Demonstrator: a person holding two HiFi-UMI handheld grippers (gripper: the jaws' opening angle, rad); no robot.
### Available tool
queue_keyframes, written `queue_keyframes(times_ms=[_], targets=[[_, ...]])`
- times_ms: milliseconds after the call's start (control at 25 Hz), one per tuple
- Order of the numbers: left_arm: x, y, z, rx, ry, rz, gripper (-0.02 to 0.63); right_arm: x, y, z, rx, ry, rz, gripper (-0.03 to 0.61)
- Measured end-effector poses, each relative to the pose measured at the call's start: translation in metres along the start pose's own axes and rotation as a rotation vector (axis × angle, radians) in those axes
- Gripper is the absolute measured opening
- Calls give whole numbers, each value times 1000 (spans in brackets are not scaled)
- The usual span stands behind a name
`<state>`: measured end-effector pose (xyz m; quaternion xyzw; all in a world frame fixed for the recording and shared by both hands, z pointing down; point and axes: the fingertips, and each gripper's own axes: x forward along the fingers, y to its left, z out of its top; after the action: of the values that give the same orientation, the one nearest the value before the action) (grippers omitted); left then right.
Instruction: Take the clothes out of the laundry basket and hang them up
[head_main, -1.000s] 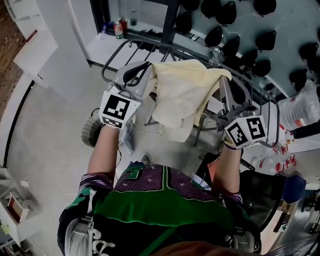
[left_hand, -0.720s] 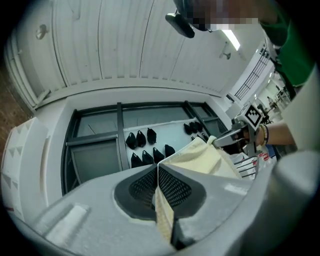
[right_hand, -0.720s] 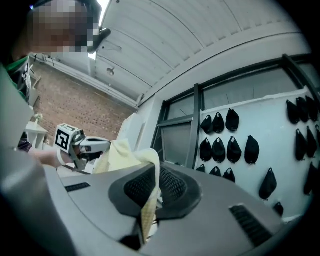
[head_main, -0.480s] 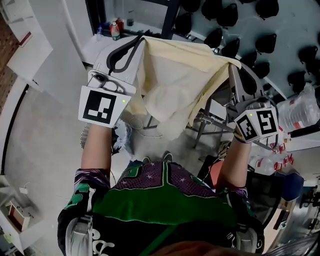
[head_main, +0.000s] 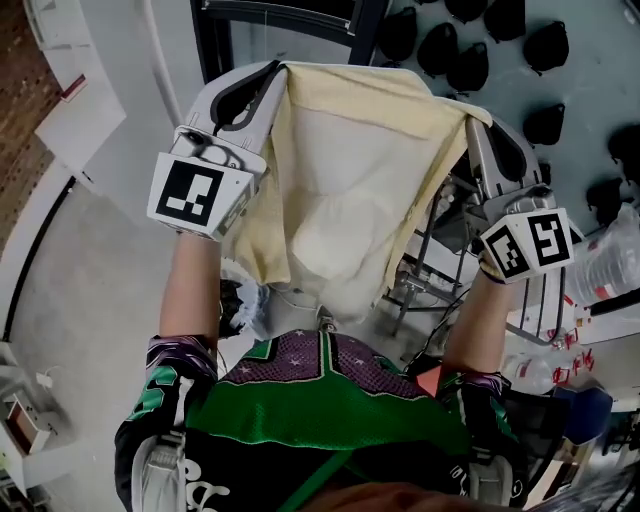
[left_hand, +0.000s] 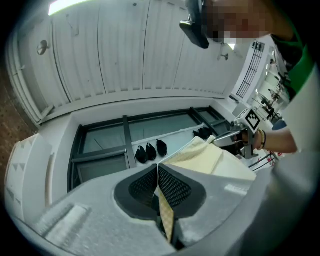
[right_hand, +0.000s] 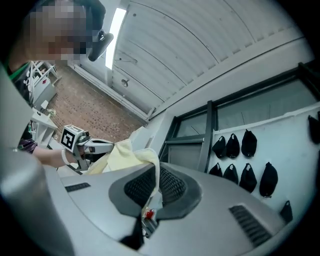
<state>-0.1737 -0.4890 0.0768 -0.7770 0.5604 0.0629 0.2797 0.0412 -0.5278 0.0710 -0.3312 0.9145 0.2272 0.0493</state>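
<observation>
Grey left gripper (head_main: 283, 67) and right gripper (head_main: 468, 112) bear marker cubes (head_main: 195, 193); green-purple jersey (head_main: 330, 415).

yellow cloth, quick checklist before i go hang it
1. Left tongs clamped on the cloth: ok, a corner is pinched between the pads.
2. Right tongs clamped on the cloth: ok, the fabric runs in between the pads.
3. Cloth spread out between both tongs: ok, the top edge spans from one to the other.
4. Lower hem free of the rack: cannot tell, the cloth hangs in front of it.
5. Hanging spot in sight: cannot tell.
</observation>
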Motion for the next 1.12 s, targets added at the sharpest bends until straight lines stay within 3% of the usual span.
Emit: queue_keyframes(times_ms=[280, 600, 1120], targets=[[60, 9, -78, -10, 127, -2, 21, 56, -52, -80, 89, 81, 31, 8], [125, 6, -193, -90, 288, 3, 21, 103, -104, -188, 171, 197, 51, 8], [147, -38, -373, -278, 547, -51, 23, 118, -117, -374, 350, 476, 62, 8]])
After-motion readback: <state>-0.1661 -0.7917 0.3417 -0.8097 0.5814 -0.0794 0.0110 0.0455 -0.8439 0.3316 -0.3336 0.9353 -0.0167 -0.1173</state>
